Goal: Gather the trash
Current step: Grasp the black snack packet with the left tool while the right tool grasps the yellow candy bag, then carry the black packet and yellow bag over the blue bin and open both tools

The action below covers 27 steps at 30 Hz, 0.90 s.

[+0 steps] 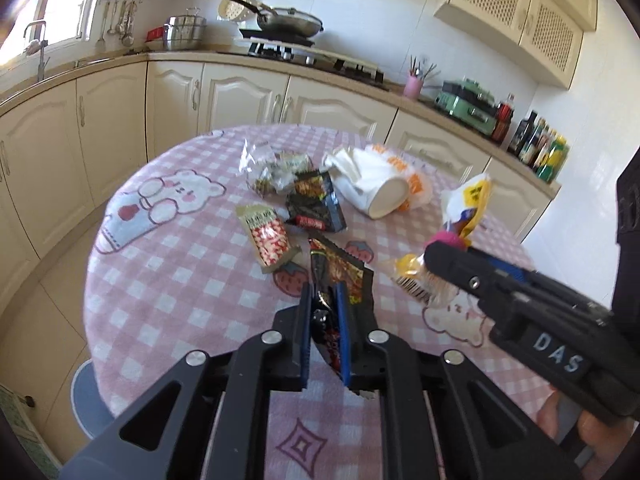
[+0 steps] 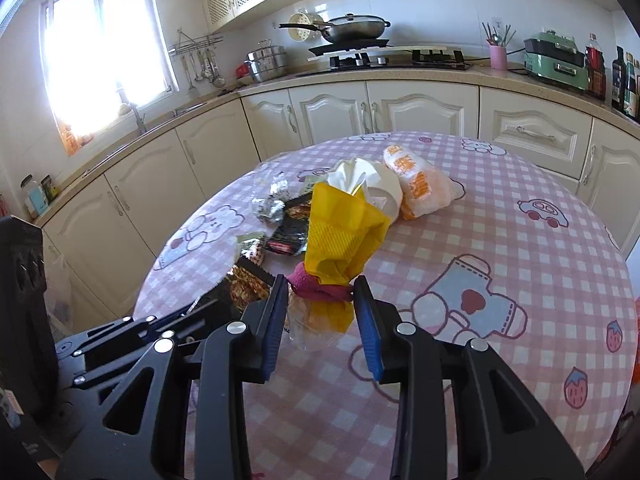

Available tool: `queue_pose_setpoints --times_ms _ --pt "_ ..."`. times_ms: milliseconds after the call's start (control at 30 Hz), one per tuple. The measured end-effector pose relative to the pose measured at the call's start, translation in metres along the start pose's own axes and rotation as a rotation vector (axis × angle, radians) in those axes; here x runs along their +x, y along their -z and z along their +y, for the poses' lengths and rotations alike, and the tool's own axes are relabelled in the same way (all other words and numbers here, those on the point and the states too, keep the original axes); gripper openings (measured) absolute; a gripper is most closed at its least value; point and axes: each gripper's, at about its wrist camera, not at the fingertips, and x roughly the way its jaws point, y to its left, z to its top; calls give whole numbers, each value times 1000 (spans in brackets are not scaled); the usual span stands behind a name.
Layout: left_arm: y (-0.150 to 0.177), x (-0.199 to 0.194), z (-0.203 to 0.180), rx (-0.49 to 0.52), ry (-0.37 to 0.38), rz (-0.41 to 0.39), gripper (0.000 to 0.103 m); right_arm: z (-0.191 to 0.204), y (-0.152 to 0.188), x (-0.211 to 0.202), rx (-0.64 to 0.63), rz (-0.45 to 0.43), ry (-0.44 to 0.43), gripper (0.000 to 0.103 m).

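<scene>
My left gripper (image 1: 324, 292) is shut on a black and red snack wrapper (image 1: 338, 272), held just above the pink checked tablecloth (image 1: 180, 280). My right gripper (image 2: 320, 292) is shut on the pink-tied neck of a yellow wrapper (image 2: 340, 236) that stands up from its jaws. In the left wrist view, that same wrapper (image 1: 468, 204) sticks out of the right gripper (image 1: 440, 256) at the right. More trash lies mid-table: a red and white packet (image 1: 268, 236), a black packet (image 1: 316, 204), crumpled clear wrappers (image 1: 268, 168), and a tipped paper cup (image 1: 384, 196) stuffed with tissue.
An orange and white bag (image 2: 420, 188) lies beside the cup. The round table (image 2: 520, 184) stands close to cream kitchen cabinets (image 2: 400, 112), with a stove and pan (image 2: 352, 28) behind. A grey stool (image 1: 88, 396) shows below the table's left edge.
</scene>
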Motion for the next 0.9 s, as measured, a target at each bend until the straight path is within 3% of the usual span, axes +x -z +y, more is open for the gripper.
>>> queue_pose_setpoints --times_ms 200,400,633,900 --pt "-4 -46 25 -44 -10 -91 10 39 -5 -13 -60 -28 -49 32" --pt "7 -91 81 -128 -101 -144 10 98 0 -7 -146 -13 -133 32" --pt "35 -126 159 -251 -236 -140 10 181 22 29 -258 66 -250 32" --pt "72 -135 244 -386 -342 -95 10 256 54 80 -352 177 -329 32"
